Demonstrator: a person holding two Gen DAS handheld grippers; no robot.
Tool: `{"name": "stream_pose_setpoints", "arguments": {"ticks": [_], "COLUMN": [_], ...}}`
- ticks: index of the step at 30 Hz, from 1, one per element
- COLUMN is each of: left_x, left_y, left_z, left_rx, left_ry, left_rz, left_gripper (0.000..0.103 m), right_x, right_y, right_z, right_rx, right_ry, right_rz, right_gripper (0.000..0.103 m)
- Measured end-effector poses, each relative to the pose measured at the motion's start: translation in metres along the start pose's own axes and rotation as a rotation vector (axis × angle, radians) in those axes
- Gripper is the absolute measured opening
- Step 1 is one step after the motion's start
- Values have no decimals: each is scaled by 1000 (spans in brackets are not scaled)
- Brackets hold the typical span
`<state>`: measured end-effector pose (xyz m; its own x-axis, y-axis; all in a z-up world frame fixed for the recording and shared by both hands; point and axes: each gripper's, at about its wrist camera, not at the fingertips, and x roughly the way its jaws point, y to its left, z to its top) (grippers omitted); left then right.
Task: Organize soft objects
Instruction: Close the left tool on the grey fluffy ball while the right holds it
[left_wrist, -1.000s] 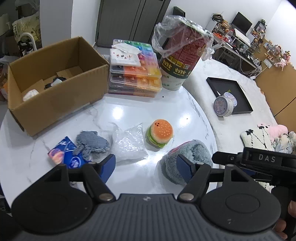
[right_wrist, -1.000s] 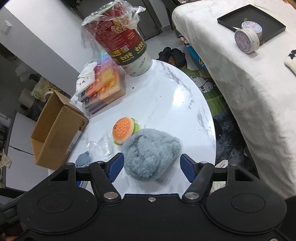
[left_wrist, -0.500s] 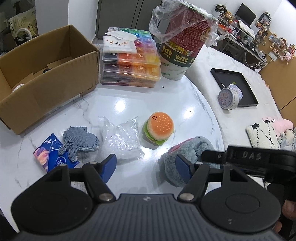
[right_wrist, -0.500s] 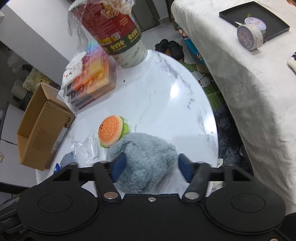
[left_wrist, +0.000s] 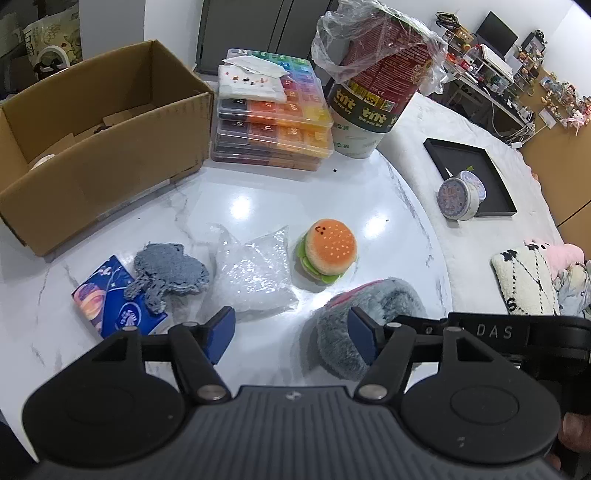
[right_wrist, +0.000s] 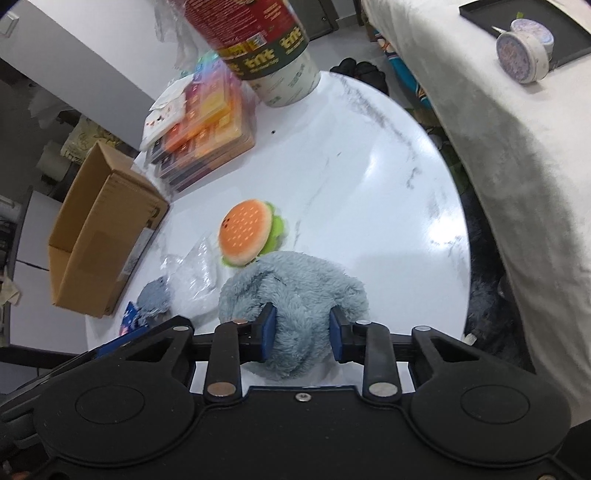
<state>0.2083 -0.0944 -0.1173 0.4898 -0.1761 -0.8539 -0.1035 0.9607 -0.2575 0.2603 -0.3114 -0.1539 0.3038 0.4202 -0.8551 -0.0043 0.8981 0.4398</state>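
Note:
My right gripper (right_wrist: 301, 332) is shut on a fluffy grey plush (right_wrist: 291, 291), its blue pads pressed into the fur at the near right of the white marble table (left_wrist: 295, 195). Just behind the plush sits an orange burger plush (left_wrist: 328, 254), which nothing touches. My left gripper (left_wrist: 291, 330) hovers over the near table with its jaws closing and only bare tabletop between them. Beyond its left finger lie a clear plastic bag (left_wrist: 255, 273), a grey knitted piece (left_wrist: 166, 273) and a blue tissue pack (left_wrist: 107, 299). The grey plush (left_wrist: 369, 306) lies beside its right finger.
An open cardboard box (left_wrist: 110, 147) stands at the back left. A stack of colourful organizer cases (left_wrist: 273, 125) and a tall bag-lined cup (left_wrist: 373, 85) stand at the back. To the right, a white-covered surface holds a black tray (left_wrist: 469, 166) and a round tin (left_wrist: 458, 195).
My right gripper has come down over the grey plush and shut on it, squeezing the fur. The left gripper's jaws have narrowed slightly and it has barely moved.

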Motion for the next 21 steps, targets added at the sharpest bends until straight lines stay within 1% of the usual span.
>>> {"name": "stream_pose_setpoints", "arguments": {"ticks": [3, 11, 16, 18, 21], "left_x": [-4, -10, -11, -10, -9], "left_y": [3, 15, 20, 21, 21], "left_z": [-2, -7, -10, -10, -9], "left_rx": [-4, -31, -44, -50, -56], "left_ry": [-1, 9, 21, 22, 21], "left_rz": [-1, -6, -22, -24, -23], "left_gripper": [64, 53, 51, 51, 50], "right_x": [2, 7, 11, 10, 7], "right_y": [4, 17, 23, 24, 20], "right_z": [-5, -20, -26, -26, -24], "right_rx": [3, 20, 34, 44, 69], "right_ry": [18, 60, 92, 95, 93], "right_rz": [22, 67, 103, 98, 106], "right_gripper": [29, 29, 29, 33, 36]}}
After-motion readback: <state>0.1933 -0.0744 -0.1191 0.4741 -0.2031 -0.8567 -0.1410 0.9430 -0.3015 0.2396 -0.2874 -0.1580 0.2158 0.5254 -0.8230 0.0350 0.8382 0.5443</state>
